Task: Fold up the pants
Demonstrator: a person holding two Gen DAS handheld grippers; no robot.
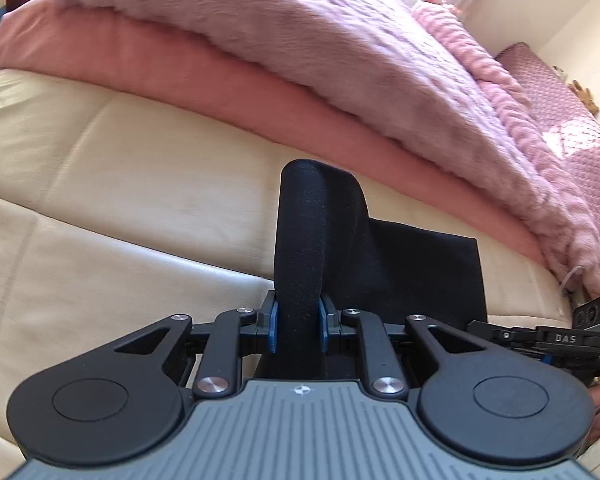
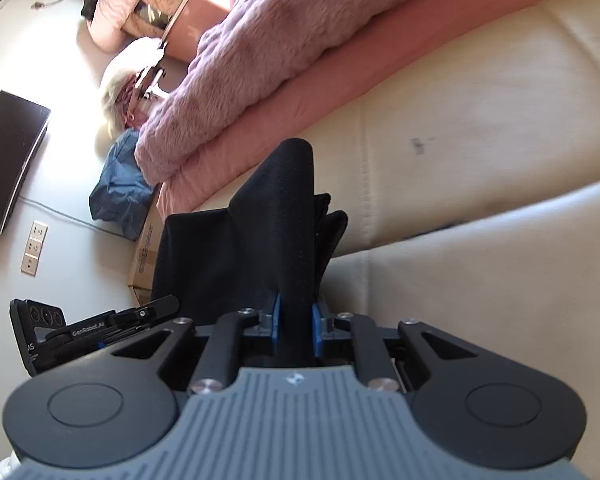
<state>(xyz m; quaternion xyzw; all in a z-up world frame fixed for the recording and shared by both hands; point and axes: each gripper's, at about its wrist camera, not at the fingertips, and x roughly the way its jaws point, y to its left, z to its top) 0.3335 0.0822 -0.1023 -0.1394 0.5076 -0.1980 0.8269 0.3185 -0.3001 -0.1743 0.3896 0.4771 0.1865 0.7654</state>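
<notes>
The black pants [image 1: 404,264] hang between both grippers above a cream leather couch [image 1: 100,184]. My left gripper [image 1: 299,328] is shut on a bunched fold of the pants that stands up between its blue pads [image 1: 273,328]. In the right wrist view my right gripper [image 2: 296,326] is shut on another fold of the same pants [image 2: 228,248], with the cloth draping to the left. The right gripper's body shows at the right edge of the left wrist view [image 1: 548,340]; the left gripper's body shows at lower left of the right wrist view [image 2: 80,332].
A salmon blanket [image 1: 204,76] and a fluffy pink blanket [image 1: 284,28] lie along the back of the couch. In the right wrist view, a dark monitor [image 2: 8,160], a blue bag [image 2: 120,196] and a cardboard box [image 2: 144,256] stand beyond the couch's end.
</notes>
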